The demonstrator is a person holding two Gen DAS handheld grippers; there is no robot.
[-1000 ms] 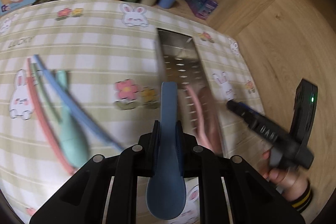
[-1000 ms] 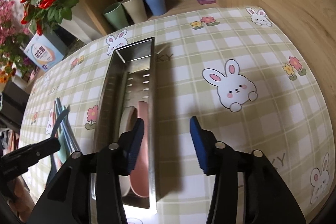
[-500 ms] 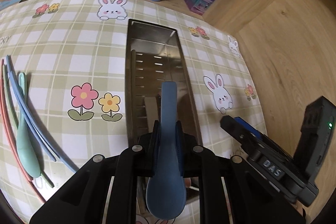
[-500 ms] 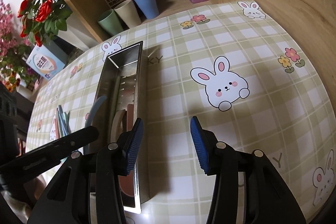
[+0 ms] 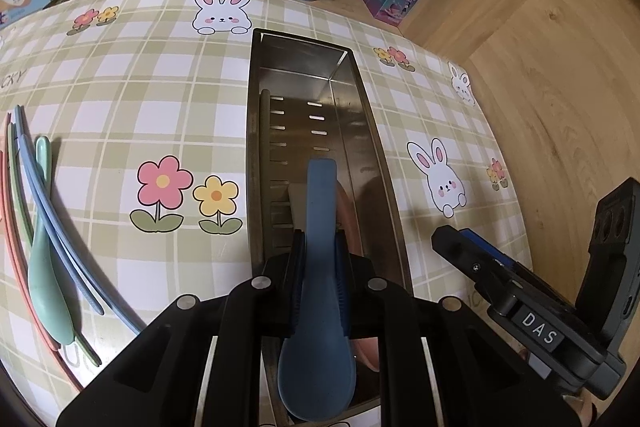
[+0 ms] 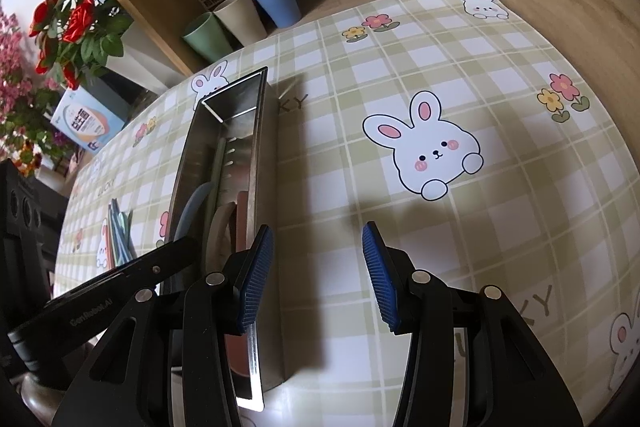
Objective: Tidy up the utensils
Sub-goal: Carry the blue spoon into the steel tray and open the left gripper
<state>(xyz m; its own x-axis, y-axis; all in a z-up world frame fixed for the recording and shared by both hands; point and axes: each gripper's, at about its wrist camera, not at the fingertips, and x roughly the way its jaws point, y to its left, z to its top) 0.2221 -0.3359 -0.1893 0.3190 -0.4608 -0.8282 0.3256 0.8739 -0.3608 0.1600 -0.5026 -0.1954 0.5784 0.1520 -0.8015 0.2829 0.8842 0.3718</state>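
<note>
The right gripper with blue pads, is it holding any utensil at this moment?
No, the right gripper is open over the checked tablecloth, with nothing between its blue pads, beside the long steel tray.

Blue spoon (image 5: 320,267) | steel-grey tray (image 5: 372,131) | green-white check surface (image 5: 120,87), bunnies, flowers | green spoon (image 5: 46,267) left of claw

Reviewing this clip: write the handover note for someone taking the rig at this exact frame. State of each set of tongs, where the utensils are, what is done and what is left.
Left tongs: shut on the blue spoon, held over the near end of the metal tray, not released.
Right tongs: open, empty, beside the tray's right wall.
Done: pink spoon and a beige utensil lie in the tray.
Left: drop the blue spoon in, then move the green spoon and the chopsticks from the tablecloth on the left.
</note>
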